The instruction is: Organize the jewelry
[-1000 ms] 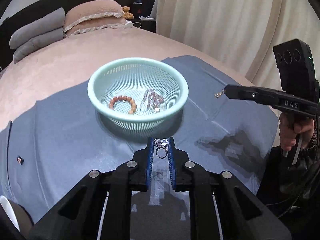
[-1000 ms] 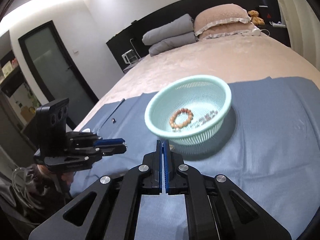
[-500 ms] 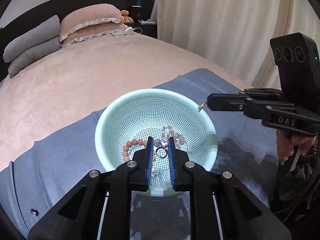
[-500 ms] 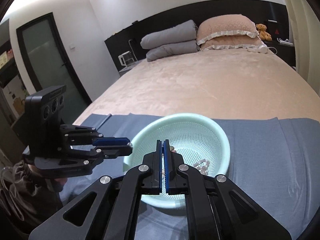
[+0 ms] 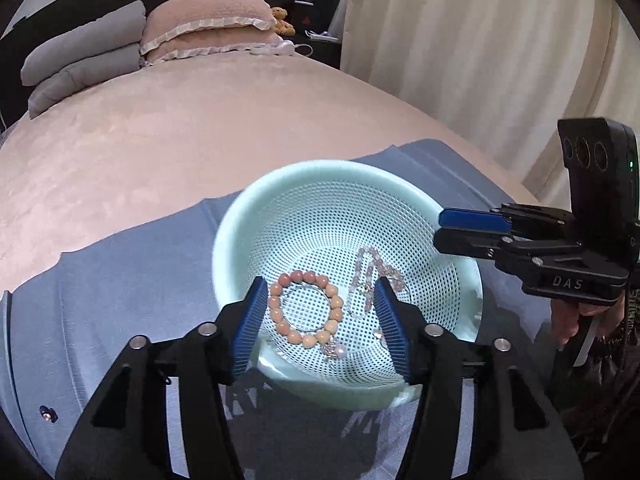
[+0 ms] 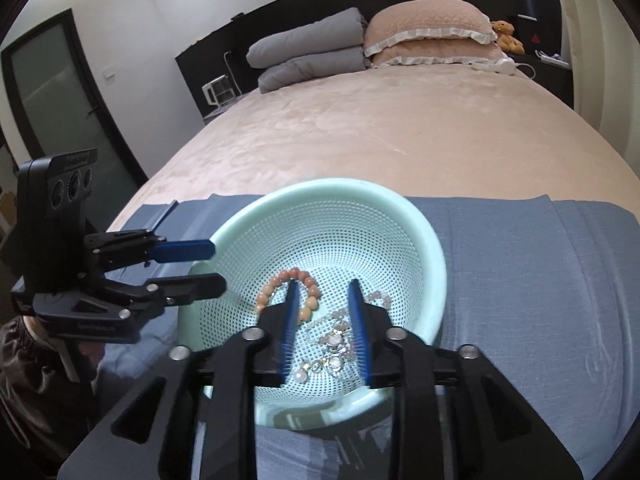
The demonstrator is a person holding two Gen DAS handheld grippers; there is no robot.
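Both the left gripper (image 5: pixel 322 320) and right gripper (image 6: pixel 322 322) hover spread wide and empty over the round perforated mint plastic basket (image 5: pixel 256 216) on blue cloth (image 5: pixel 120 292), holding a bead bracelet (image 5: pixel 306 312) lying flat and a tangled chain (image 6: pixel 340 336)

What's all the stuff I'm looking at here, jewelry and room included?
Basket: one, mint green mesh, on the blue cloth.
Bead bracelet: one, peach-orange, inside the basket, left part.
Pale chain: one, pinkish-clear, inside the basket, right part.
Small pearl piece: one, white and silver, basket floor, near side.
Blue cloth: one, spread over the bed's near end.
Bed: one, beige cover.
Pillows: two, beige with frills, at the headboard.
Folded quilt: one, grey, beside the pillows.
Teddy bear: one, brown, by the headboard.
Curtain: cream, beside the bed.
Left gripper: black with blue pads, open over the basket.
Right gripper: same, open over the basket.
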